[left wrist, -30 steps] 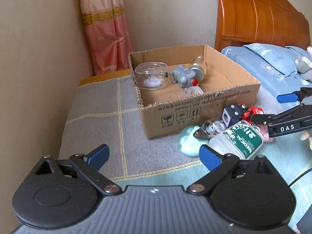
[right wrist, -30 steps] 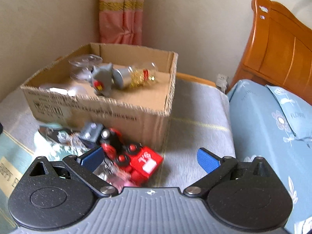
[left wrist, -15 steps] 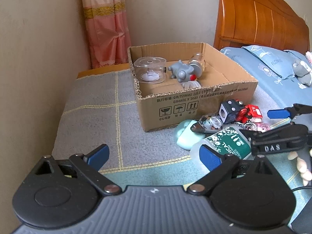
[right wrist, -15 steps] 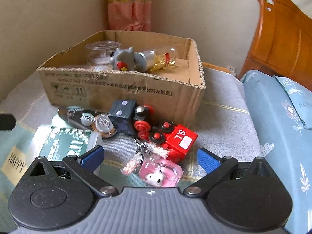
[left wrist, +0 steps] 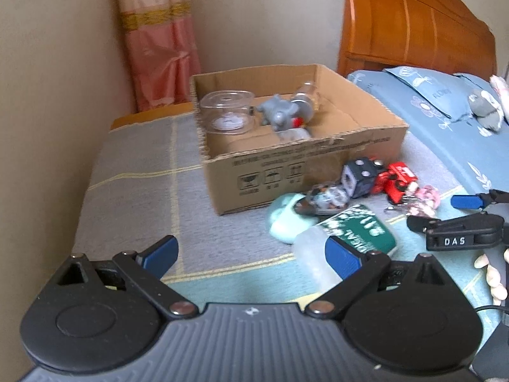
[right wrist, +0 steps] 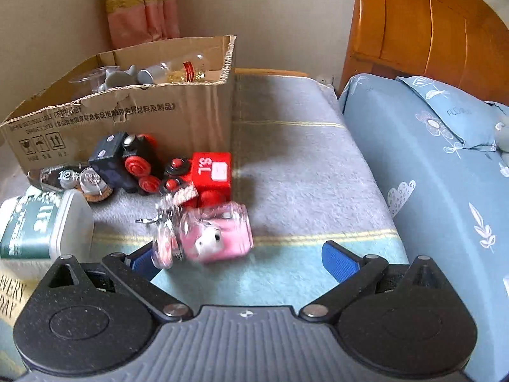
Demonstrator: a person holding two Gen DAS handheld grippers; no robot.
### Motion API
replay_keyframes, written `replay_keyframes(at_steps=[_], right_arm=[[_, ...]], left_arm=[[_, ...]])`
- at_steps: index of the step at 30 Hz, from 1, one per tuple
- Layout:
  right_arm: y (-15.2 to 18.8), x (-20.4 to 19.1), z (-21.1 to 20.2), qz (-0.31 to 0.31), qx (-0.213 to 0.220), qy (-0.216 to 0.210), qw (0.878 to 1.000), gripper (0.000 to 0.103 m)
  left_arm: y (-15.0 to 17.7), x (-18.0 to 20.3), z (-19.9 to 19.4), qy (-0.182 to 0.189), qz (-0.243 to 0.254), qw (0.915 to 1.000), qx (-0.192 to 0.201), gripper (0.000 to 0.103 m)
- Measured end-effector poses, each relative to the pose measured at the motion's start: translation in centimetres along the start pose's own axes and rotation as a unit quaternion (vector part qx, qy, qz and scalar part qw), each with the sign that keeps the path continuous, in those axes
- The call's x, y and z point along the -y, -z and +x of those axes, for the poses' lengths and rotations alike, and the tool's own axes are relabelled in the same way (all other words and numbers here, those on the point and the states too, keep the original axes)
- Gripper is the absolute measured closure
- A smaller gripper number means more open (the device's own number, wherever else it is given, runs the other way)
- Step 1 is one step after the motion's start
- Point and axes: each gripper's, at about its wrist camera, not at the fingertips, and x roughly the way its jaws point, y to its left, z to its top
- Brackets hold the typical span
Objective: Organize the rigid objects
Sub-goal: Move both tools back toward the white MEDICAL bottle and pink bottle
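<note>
An open cardboard box (left wrist: 318,162) (right wrist: 133,121) on the bed holds a clear container (left wrist: 227,113), a grey toy (left wrist: 278,113) and a small bottle (right wrist: 178,70). In front of it lie a red and black toy train (right wrist: 178,168) (left wrist: 378,178), a pink keychain case (right wrist: 216,234) (left wrist: 424,197), a green-labelled white bottle (left wrist: 346,235) (right wrist: 38,226), a mint object (left wrist: 286,219) and a blister pack (right wrist: 73,178). My left gripper (left wrist: 251,253) is open and empty, short of the bottle. My right gripper (right wrist: 241,256) (left wrist: 464,211) is open, with the pink case just ahead between its fingers.
A blue floral quilt and pillow (right wrist: 445,146) lie to the right, under a wooden headboard (right wrist: 429,31). A wall (left wrist: 47,95) and a pink curtain (left wrist: 159,41) stand to the left and behind the box. A grey soft toy (left wrist: 483,108) lies on the pillow.
Both grippers have drawn back and lowered. The right one has dropped toward the pink keychain case, which now sits close before its fingers. Both stay open.
</note>
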Motion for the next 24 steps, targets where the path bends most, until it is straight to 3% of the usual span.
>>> replay_keyframes(at_steps=[5,13,19,24], right_arm=[[1.0,0.7,-0.5,-0.020,0.015,-0.019,1.000,0.000],[1.6,1.2,-0.9,-0.028,0.031,-0.030,0.999,0.000],[1.4,1.3,-0.9,-0.036,0.029,-0.038,0.998,0.000],[1.4,1.4,-0.9,-0.043,0.031,-0.045,0.998,0.000]], left_arm=[[-1.0,2.3,1.1,0.030,0.011,0.9995,-0.007,0.005],[-2.3,6.0,4.5,0.048,0.008,0.9980,-0.039,0.005],[-2.2,7.6,6.1,0.024,0.020,0.9985,-0.046,0.005],[-1.7,6.6,5.6,0.020,0.023,0.9984,-0.047,0.001]])
